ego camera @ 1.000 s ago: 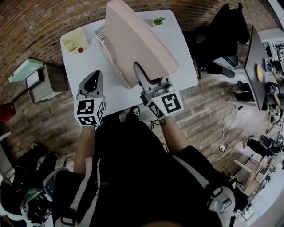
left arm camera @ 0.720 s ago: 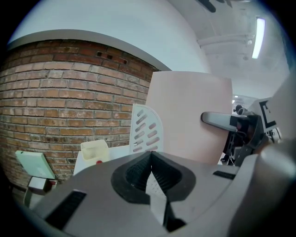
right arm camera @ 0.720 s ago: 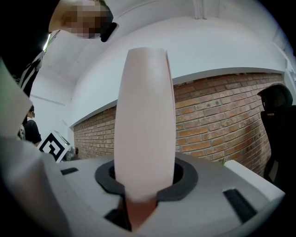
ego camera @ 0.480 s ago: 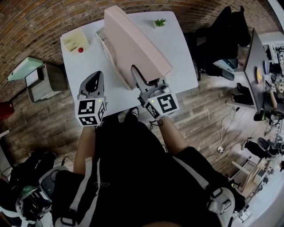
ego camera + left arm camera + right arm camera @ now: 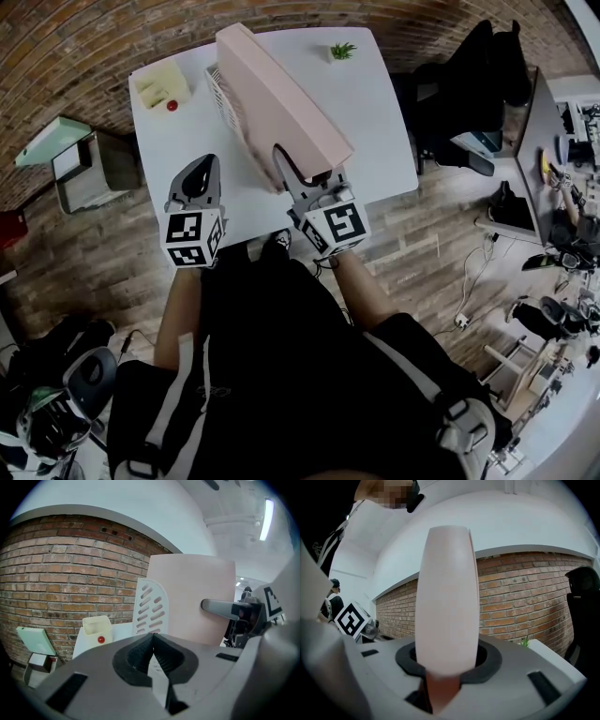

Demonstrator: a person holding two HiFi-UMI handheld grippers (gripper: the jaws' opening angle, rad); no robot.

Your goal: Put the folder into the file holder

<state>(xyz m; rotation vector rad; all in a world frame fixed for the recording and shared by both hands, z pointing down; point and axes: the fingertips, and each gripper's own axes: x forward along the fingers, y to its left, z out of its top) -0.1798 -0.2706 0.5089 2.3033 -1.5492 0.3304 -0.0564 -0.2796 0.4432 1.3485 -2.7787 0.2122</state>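
At the far left of the white table [image 5: 375,131] sits a pale yellow open box [image 5: 155,86] with a small red ball [image 5: 172,105] against its front; I cannot see inside the box. My left gripper [image 5: 200,167] hovers empty, fingers pressed together. The white slotted plastic file holder [image 5: 221,92] stands against the large pink folder [image 5: 281,103]; I cannot tell whether the folder's lower edge sits inside. My right gripper [image 5: 302,169] clasps the folder's near edge, its jaws opening.

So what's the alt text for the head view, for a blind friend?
Seen from above, a person's right tongs, opening, have a pink folder between them, tilted over a white file holder on a white table; the left tongs hang shut and empty.
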